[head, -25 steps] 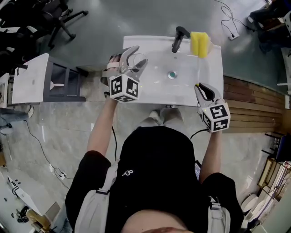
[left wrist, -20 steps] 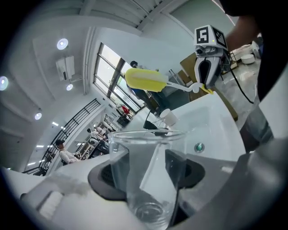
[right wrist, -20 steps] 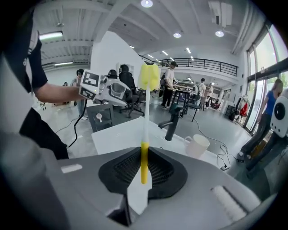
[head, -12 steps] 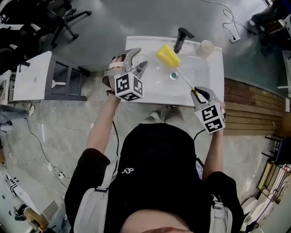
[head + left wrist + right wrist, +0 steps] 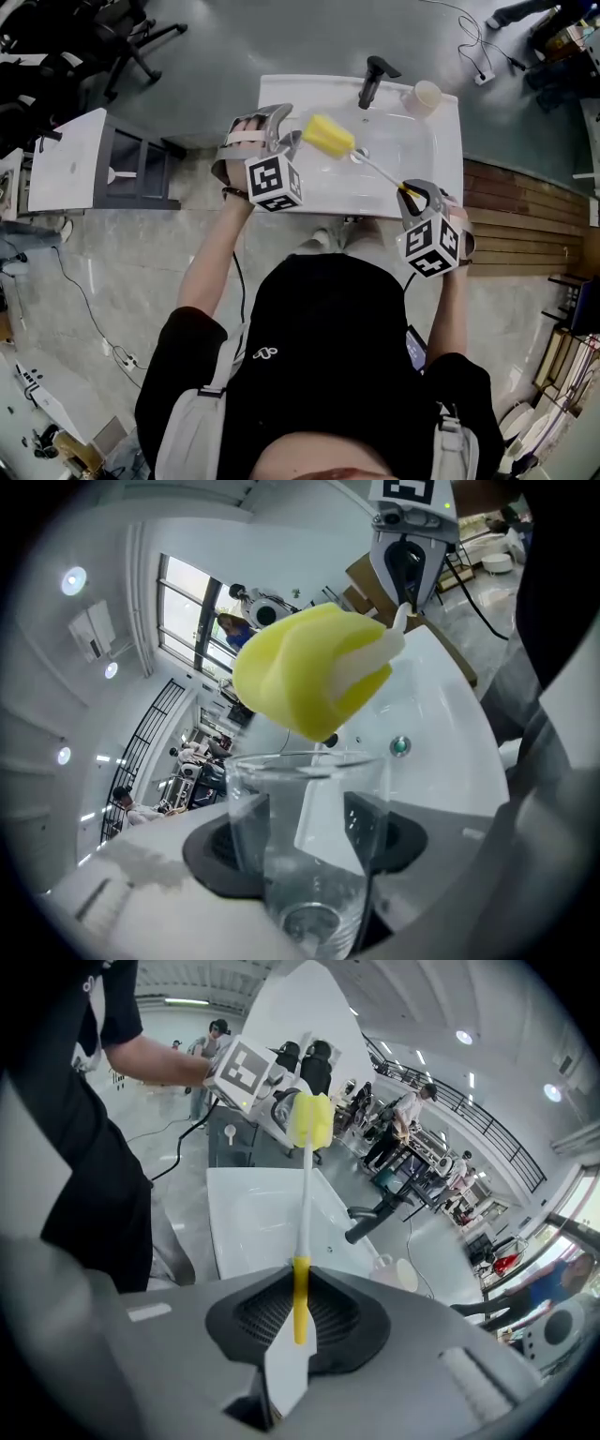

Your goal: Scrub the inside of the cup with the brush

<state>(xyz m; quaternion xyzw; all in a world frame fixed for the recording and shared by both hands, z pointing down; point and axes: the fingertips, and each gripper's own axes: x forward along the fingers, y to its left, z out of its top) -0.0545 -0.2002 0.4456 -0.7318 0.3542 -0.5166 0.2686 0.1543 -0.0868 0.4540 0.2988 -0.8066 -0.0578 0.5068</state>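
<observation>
My left gripper (image 5: 284, 139) is shut on a clear glass cup (image 5: 305, 855), which it holds over the left part of the white sink (image 5: 427, 155). The dark pads (image 5: 225, 841) press the cup's sides. The brush has a yellow sponge head (image 5: 309, 672) on a thin white stem with a yellow grip (image 5: 301, 1288). My right gripper (image 5: 298, 1312) is shut on that grip at the sink's front right (image 5: 412, 192). The sponge head (image 5: 328, 136) hangs just above the cup's rim, outside the cup. In the right gripper view the sponge head (image 5: 311, 1119) points at the left gripper (image 5: 248, 1072).
A black faucet (image 5: 372, 80) stands at the back of the sink, with a pale mug (image 5: 424, 97) to its right on the rim. The drain (image 5: 400, 746) lies in the basin's middle. A white side table (image 5: 66, 159) stands left of the sink. Wooden flooring lies to the right.
The brush has swung left across the basin, its sponge head going from over the mug to the cup's mouth. The right gripper has rolled. The left gripper has tilted slightly with the cup.
</observation>
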